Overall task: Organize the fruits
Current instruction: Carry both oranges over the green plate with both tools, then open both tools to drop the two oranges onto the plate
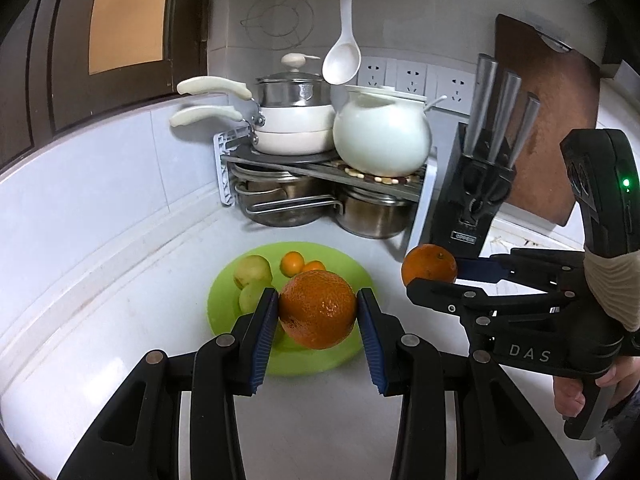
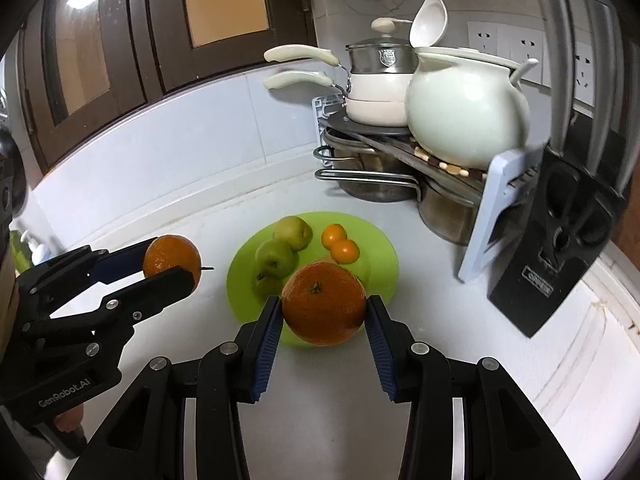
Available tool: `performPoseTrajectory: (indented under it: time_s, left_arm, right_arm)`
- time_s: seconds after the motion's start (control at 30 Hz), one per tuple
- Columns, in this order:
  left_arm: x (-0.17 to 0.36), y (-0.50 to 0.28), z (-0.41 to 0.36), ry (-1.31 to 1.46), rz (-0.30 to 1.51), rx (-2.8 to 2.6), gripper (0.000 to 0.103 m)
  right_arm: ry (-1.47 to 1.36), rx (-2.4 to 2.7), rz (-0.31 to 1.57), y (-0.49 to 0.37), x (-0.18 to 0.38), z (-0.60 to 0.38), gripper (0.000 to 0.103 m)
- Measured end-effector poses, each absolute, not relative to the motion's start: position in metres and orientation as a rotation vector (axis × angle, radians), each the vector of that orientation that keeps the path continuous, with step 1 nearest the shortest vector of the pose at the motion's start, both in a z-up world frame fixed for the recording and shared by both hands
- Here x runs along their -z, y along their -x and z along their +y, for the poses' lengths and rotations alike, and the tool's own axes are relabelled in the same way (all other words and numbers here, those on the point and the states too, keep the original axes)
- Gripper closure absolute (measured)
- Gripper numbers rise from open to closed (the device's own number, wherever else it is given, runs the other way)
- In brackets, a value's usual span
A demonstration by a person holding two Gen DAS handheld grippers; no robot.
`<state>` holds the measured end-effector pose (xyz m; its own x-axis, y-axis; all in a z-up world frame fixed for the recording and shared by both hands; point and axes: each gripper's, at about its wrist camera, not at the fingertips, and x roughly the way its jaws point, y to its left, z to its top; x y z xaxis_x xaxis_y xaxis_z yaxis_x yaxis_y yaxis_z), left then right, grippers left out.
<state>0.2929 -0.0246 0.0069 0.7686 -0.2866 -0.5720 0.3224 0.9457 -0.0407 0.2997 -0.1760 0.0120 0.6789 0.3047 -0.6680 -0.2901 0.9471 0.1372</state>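
Observation:
My left gripper (image 1: 318, 312) is shut on a large orange (image 1: 318, 310), held above the near side of a green plate (image 1: 352, 268). My right gripper (image 2: 324, 312) is shut on a second large orange (image 2: 324, 308), also over the plate (image 2: 380, 252). On the plate lie two green apples (image 2: 274, 258) and two small tangerines (image 2: 340, 244). Each view shows the other hand: the right gripper (image 1: 434, 276) holds its orange (image 1: 428, 266) to the right of the plate, and the left gripper (image 2: 172, 266) holds its orange (image 2: 170, 254) to the left of it.
A corner rack (image 1: 320, 164) behind the plate carries white pans, a steel pot and a white ceramic pot (image 1: 382, 136), with steel pots beneath. A black knife block (image 1: 476, 184) stands to the right, a brown cutting board (image 1: 548, 120) behind it. A white ladle (image 1: 344, 52) hangs above.

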Motion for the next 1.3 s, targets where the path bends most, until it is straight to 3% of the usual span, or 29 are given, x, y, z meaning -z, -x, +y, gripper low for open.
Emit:
performPoseTrajectory:
  time_s: [0.53, 1.3]
  left_arm:
    - [-0.001, -0.36, -0.026, -0.056, 0.658, 0.33, 0.063]
    - [0.064, -0.449, -0.035, -0.071, 0.87, 0.35, 0.063]
  right_arm:
    - [0.023, -0.345, 0.793, -0.361, -0.014, -0.166, 0.06]
    - [0.005, -0.33, 1.003, -0.435, 0.06, -0.164, 0.06]
